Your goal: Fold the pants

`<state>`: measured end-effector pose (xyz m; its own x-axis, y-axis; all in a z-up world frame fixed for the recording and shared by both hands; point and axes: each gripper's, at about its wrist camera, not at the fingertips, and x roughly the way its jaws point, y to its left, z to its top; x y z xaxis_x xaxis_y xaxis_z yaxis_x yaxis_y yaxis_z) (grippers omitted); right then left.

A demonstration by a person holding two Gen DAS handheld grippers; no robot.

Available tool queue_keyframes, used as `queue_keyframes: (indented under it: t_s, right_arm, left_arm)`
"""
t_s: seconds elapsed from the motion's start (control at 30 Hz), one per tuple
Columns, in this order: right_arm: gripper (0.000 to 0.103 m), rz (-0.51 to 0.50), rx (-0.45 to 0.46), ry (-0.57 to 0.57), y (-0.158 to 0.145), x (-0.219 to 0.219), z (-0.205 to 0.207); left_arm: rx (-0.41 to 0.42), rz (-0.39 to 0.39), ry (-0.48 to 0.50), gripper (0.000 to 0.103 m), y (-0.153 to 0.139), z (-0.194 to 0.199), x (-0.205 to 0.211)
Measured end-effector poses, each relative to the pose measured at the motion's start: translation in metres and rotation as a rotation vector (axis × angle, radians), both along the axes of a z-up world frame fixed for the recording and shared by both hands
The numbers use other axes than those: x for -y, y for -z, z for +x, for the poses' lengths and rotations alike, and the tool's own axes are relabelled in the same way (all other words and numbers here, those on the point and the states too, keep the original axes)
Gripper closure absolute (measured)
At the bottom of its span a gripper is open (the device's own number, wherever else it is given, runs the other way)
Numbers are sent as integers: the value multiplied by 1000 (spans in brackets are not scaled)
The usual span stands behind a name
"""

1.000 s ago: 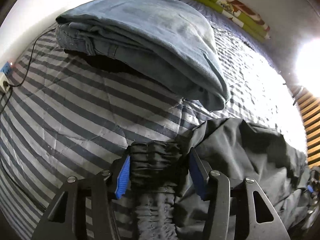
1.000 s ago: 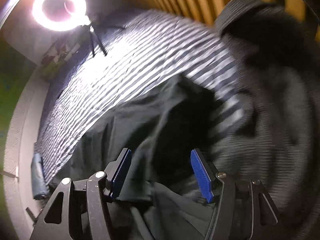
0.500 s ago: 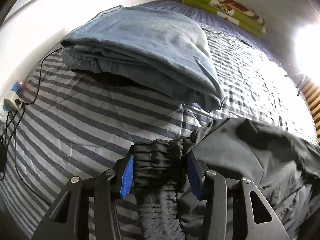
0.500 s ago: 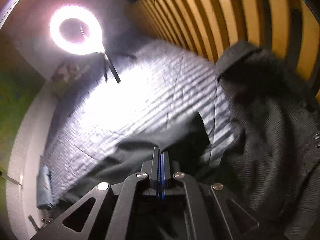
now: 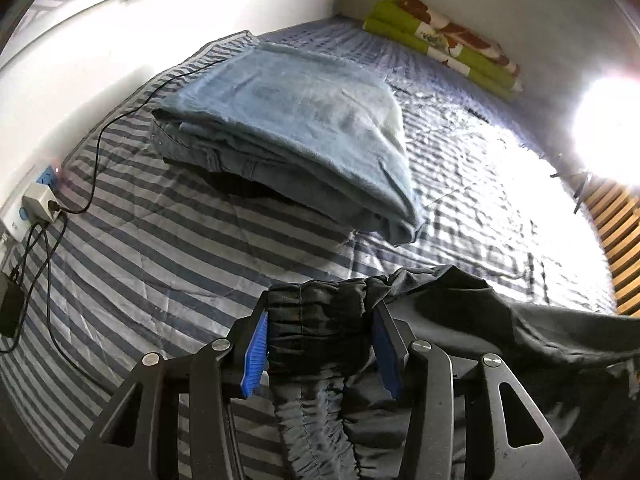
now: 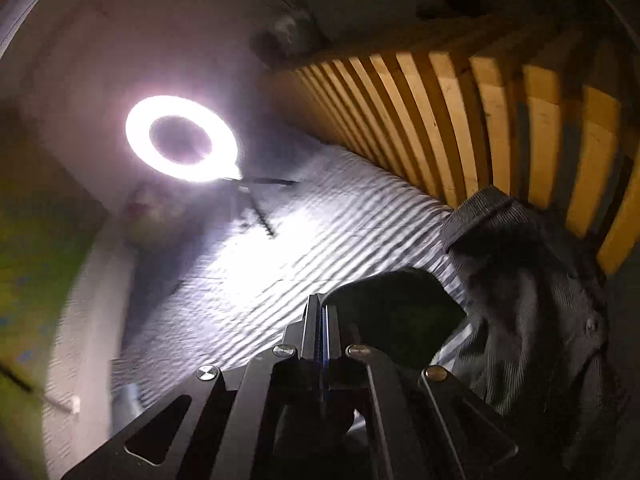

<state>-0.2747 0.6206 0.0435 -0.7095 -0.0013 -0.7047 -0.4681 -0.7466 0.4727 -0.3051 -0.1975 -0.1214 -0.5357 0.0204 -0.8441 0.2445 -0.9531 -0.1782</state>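
Observation:
Black pants [image 5: 472, 320] lie partly lifted over the striped bed cover [image 5: 160, 264]. In the left wrist view my left gripper [image 5: 320, 308] is shut on their bunched elastic waistband [image 5: 316, 332], which fills the gap between the blue pads [image 5: 256, 344]. In the right wrist view my right gripper [image 6: 323, 314] is shut tight, pads together. A fold of the black pants [image 6: 396, 312] rises right beside its tips and seems pinched there. The rest of the pants is hidden below the gripper body.
A folded blue jeans stack [image 5: 300, 120] sits ahead of the left gripper. A green patterned blanket [image 5: 440, 40] lies by the far wall. Power strip and cables [image 5: 40, 204] at left. A ring light [image 6: 182, 138], wooden slats [image 6: 460, 120] and a dark corduroy garment [image 6: 532, 300] surround the right gripper.
The right gripper went from open over the black pants to shut, then rose. The left gripper tightened on the waistband and lifted back from the jeans stack.

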Motion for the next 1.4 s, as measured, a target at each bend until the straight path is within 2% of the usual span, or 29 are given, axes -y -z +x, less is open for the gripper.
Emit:
queue_keyframes:
  t_s: [0.07, 0.13, 0.2, 0.27, 0.4, 0.47, 0.57, 0.7, 0.77, 0.83, 0.93, 1.0, 1.03, 1.1, 1.2, 1.27, 1.33, 1.37, 1.4]
  right_arm:
    - [98, 78, 122, 30, 20, -4, -48]
    - [98, 227, 284, 30, 55, -5, -102]
    - [97, 240, 351, -4, 83, -2, -127]
    - [95, 228, 338, -81, 95, 12, -134]
    - [77, 271, 286, -296, 104, 61, -123]
    - [74, 288, 247, -395, 103, 85, -114]
    - [60, 294, 222, -505, 105, 112, -103]
    - [58, 317, 234, -664, 124, 157, -97]
    - [58, 274, 287, -675, 137, 171, -97]
    - [58, 252, 279, -661, 144, 182, -97]
    - [58, 362, 222, -751, 141, 206, -90]
    - [56, 387, 160, -896, 137, 226, -81]
    - [49, 412, 148, -950, 135, 234, -77]
    - [40, 530, 147, -1012, 138, 255, -72]
    - [40, 612, 209, -1072, 154, 270, -77]
    - [40, 656, 256, -1066, 169, 273, -86]
    - [41, 648, 294, -1039, 182, 269, -95]
    - [44, 626, 308, -1029, 186, 265, -98]
    - [64, 592, 314, -1023, 189, 261, -100]
  left_arm:
    - [21, -13, -11, 54, 8, -3, -1]
    - [31, -9, -21, 54, 16, -4, 1]
    - [41, -10, -25, 54, 21, -5, 3]
    - [51, 0, -30, 54, 25, -7, 6]
    - [53, -2, -28, 54, 30, -12, 6]
    - [50, -2, -30, 54, 32, -12, 5]
    - [47, 1, -36, 54, 33, -12, 5]
    - [46, 8, -37, 54, 32, -11, 5]
    - [44, 12, -35, 54, 31, -9, 5]
    - [43, 6, -28, 54, 29, -8, 3]
    - [45, 9, -24, 54, 27, -7, 3]
    - [44, 6, -17, 54, 26, -7, 2]
    - [45, 6, -15, 54, 26, -7, 2]
    - [44, 7, -18, 54, 26, -7, 2]
    - [46, 9, -23, 54, 28, -8, 1]
    - [48, 8, -22, 54, 29, -8, 0]
    - [47, 5, -19, 54, 29, -9, -1]
    - [43, 4, -19, 54, 28, -8, -1]
    - [38, 4, -17, 54, 27, -7, -2]
